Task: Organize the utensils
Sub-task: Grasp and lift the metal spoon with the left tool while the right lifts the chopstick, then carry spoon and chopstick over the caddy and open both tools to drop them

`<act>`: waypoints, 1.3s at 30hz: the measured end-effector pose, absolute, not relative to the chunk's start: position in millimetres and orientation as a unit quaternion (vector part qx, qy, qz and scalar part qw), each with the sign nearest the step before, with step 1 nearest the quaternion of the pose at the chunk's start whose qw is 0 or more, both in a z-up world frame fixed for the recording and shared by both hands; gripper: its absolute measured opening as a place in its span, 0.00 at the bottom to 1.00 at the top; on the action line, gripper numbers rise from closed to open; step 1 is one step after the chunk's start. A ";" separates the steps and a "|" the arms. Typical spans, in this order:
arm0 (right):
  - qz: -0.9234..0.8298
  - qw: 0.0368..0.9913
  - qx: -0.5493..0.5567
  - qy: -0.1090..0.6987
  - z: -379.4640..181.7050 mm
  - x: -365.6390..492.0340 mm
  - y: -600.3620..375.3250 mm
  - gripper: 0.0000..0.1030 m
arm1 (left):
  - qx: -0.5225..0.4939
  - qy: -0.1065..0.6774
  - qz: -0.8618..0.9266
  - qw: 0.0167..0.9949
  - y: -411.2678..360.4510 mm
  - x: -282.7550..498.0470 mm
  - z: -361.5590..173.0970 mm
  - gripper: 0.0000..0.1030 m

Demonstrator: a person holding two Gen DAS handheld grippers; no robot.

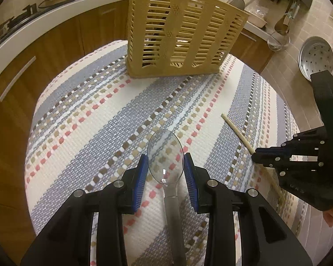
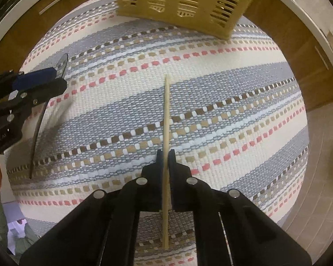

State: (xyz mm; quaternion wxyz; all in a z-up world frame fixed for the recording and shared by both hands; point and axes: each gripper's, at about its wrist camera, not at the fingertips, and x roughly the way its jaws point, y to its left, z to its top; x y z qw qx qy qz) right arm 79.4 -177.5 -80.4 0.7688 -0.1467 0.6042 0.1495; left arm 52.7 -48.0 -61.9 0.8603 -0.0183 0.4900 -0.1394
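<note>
Both grippers were loaded, the slatted tan plastic utensil basket [image 1: 184,35] standing far.
The left gripper [image 1: 165,164] clamped the clear plastic spoon [image 1: 165,153], the right gripper [image 2: 165,156] the pale wooden chopstick [image 2: 166,115]; each probably needed lifting upright before lowering in.

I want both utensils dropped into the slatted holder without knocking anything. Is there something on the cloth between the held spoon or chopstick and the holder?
Nothing visible. The left gripper holds the clear spoon and the right gripper holds the chopstick; only bare striped cloth lies between them and the tan holder.
</note>
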 end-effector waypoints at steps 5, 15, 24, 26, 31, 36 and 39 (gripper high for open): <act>0.173 0.777 -0.099 0.597 -74.9 79.8 -187.2 0.04 | -0.020 0.481 -0.132 0.866 -41.7 45.4 -55.5 0.30; 0.246 0.856 -0.005 0.454 19.8 77.9 -205.2 0.04 | -0.048 0.382 -0.127 0.914 -25.7 34.1 13.8 0.30; 0.263 0.917 0.005 0.298 102.3 68.0 -221.9 0.04 | -0.086 0.220 -0.146 0.961 -14.2 43.2 113.3 0.30; 0.262 0.924 0.013 0.277 111.9 75.4 -223.4 0.04 | -0.091 0.190 -0.153 0.965 -17.0 50.1 129.2 0.30; 0.250 0.944 0.048 0.212 144.9 96.7 -229.4 0.04 | -0.094 0.122 -0.144 0.978 -29.2 73.5 155.6 0.30; 0.213 0.967 0.058 0.128 170.5 120.6 -249.1 0.04 | -0.088 0.083 -0.123 0.985 -36.1 102.8 161.1 0.30; 0.200 0.972 0.067 0.104 175.8 147.4 -262.7 0.04 | -0.080 0.068 -0.107 0.989 -39.0 122.5 158.4 0.30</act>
